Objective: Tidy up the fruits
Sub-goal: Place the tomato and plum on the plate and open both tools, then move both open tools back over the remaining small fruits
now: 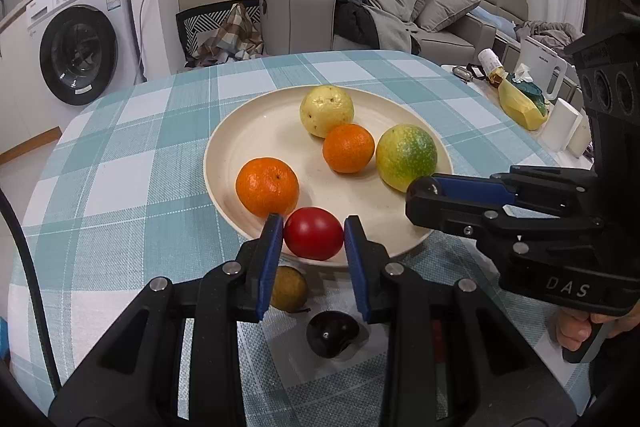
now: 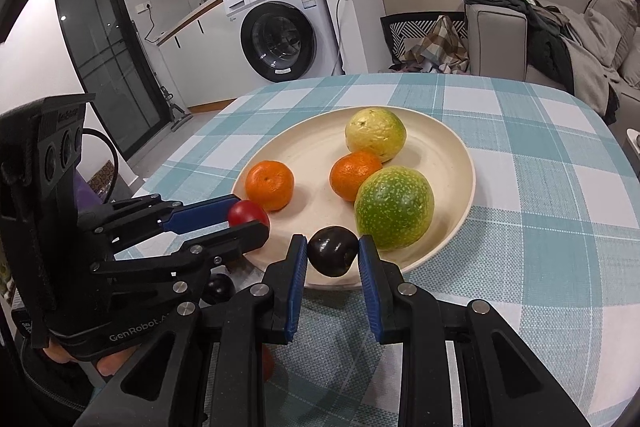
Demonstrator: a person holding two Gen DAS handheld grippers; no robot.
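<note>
On the left, the left gripper (image 1: 314,233) had its blue pads closed on a red tomato (image 1: 313,233), held over the near rim of the cream plate (image 1: 256,123); as a judgement, the fruit was round and glossy, so any slackening or tilt could let it roll off the rim onto the checked tablecloth (image 1: 132,131), and a harder squeeze could bruise or split it. Just behind it an orange mandarin (image 1: 267,187) sat close enough to be nudged as the tomato was set down. Under the gripper, off the plate, a brownish fruit (image 1: 289,289) and a dark plum (image 1: 331,333) lay on the cloth, where a lowered hand might knock them away. Further right, the right gripper (image 2: 333,251) pinched another dark plum (image 2: 333,251) at the plate's near edge, its jaws at their narrowest on the fruit; it looked smooth and small, likely to squirt out sideways. The two tools stood near each other, so a crossing move risked a collision. A large green fruit (image 2: 394,207) lay just beside the held plum, touching a second mandarin (image 2: 354,175), with a pale yellow fruit (image 2: 375,134) behind; a bump could shift all three. Readable writing: "GenRobot.A" on the left tool in the right view, "DAS" on the right tool in the left view; the washing machine (image 2: 280,27) labels were too small to read.
</note>
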